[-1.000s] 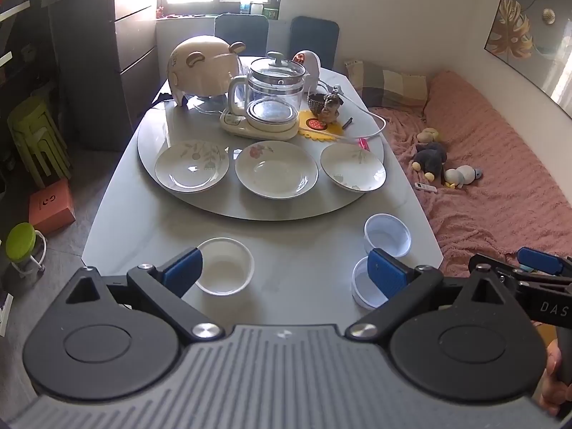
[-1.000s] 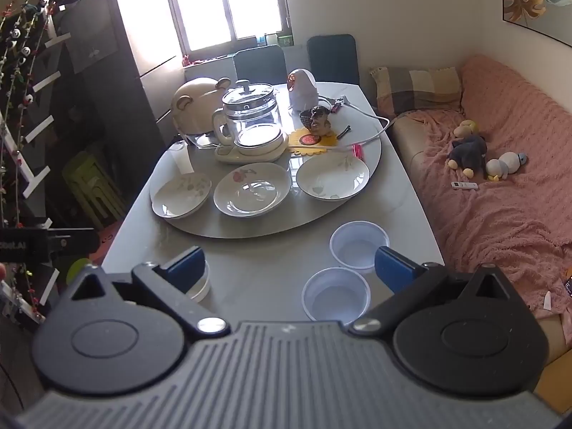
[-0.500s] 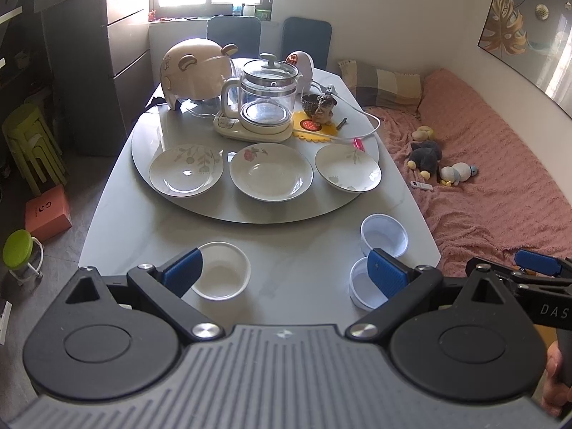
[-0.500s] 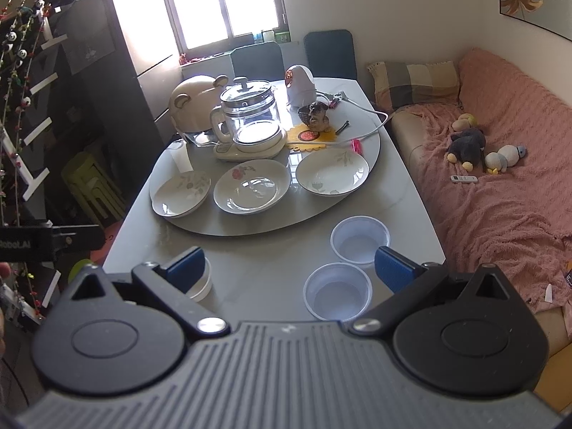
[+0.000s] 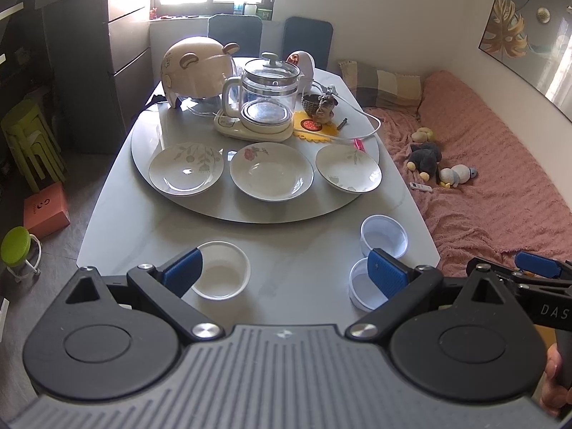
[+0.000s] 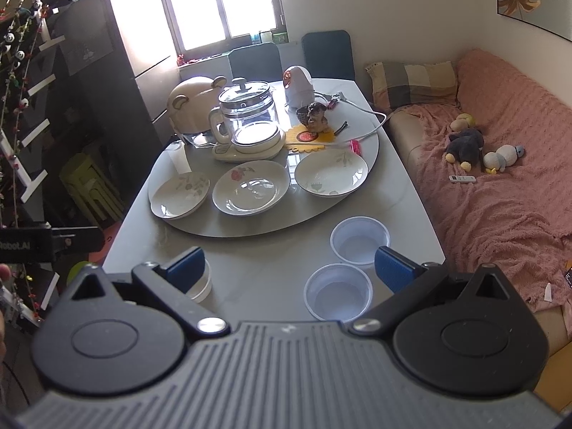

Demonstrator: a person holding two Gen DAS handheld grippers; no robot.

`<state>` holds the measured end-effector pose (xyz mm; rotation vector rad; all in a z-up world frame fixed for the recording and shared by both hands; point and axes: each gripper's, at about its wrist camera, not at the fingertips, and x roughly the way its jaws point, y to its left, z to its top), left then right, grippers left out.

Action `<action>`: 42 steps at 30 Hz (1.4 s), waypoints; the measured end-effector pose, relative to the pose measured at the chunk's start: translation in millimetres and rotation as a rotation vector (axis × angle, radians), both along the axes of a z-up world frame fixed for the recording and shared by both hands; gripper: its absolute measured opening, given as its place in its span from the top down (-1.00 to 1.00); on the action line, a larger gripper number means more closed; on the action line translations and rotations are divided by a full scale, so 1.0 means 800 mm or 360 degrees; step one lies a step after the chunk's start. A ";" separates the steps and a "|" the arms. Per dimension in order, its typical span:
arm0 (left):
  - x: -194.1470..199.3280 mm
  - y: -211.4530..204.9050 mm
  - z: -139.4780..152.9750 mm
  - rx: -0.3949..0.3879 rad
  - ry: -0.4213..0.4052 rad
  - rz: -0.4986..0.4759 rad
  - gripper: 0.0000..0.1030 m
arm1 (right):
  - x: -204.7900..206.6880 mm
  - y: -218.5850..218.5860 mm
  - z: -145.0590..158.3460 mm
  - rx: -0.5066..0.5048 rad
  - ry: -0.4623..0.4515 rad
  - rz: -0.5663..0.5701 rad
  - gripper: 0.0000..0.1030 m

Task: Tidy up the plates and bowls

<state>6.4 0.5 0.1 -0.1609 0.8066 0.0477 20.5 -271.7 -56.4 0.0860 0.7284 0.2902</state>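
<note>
Three floral plates stand in a row on the grey turntable (image 5: 250, 211): left plate (image 5: 186, 172), middle plate (image 5: 271, 176), right plate (image 5: 348, 172). On the table in front are a white bowl (image 5: 222, 274) at the left and two translucent bowls (image 5: 384, 240) (image 5: 364, 287) at the right. My left gripper (image 5: 284, 273) is open above the near table edge, holding nothing. My right gripper (image 6: 289, 268) is also open and empty; the translucent bowls (image 6: 359, 238) (image 6: 338, 291) lie just ahead of it, and the white bowl (image 6: 202, 286) sits behind its left finger.
A glass kettle (image 5: 266, 98), a bear-shaped appliance (image 5: 195, 69), a small figurine (image 5: 320, 107) and a cable occupy the turntable's far half. Two chairs stand behind the table. A pink-covered sofa (image 5: 493, 178) with soft toys runs along the right. Green stools (image 5: 28, 143) stand at left.
Both grippers have drawn back and risen slightly, so the table looks a little farther away. Plates and bowls have not moved. Both grippers stay open.
</note>
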 end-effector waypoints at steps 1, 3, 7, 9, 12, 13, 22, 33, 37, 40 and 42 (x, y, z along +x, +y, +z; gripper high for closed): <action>0.001 0.000 0.000 0.0001 0.0001 -0.0002 -0.95 | -0.001 0.000 -0.001 0.0001 0.0000 -0.0003 -1.00; 0.002 0.001 -0.001 -0.0001 0.0001 -0.0004 -0.95 | 0.000 0.001 -0.002 -0.0001 0.0004 -0.0010 -1.00; 0.003 0.000 0.000 -0.0002 0.0000 -0.0006 -0.95 | 0.001 0.001 -0.001 -0.0005 0.0007 -0.0020 -1.00; 0.003 0.001 0.000 -0.0002 -0.0001 -0.0005 -0.95 | 0.001 0.001 -0.002 -0.0005 0.0005 -0.0019 -1.00; 0.003 0.001 0.000 -0.0002 0.0000 -0.0003 -0.95 | 0.001 0.001 -0.002 -0.0005 0.0006 -0.0017 -1.00; 0.003 0.000 0.000 -0.0004 0.0002 -0.0003 -0.95 | 0.001 0.001 -0.002 -0.0006 0.0005 -0.0018 -1.00; 0.003 -0.001 -0.006 0.0013 0.0014 -0.0021 -0.95 | 0.003 0.000 -0.006 -0.0003 0.0043 -0.0049 -1.00; 0.003 0.009 -0.011 -0.0025 0.0006 -0.0033 -0.95 | 0.006 0.011 -0.004 0.0019 0.0044 -0.0036 -1.00; 0.003 0.015 -0.014 -0.0036 -0.0004 -0.0026 -0.95 | 0.008 0.011 -0.007 0.0045 0.0064 -0.0082 -1.00; 0.003 0.022 -0.016 -0.0041 -0.0001 -0.0035 -0.95 | 0.005 0.013 -0.008 0.0042 0.0066 -0.0115 -1.00; 0.002 0.027 -0.017 -0.0049 -0.0002 -0.0042 -0.95 | 0.001 0.020 -0.008 0.0013 0.0052 -0.0126 -1.00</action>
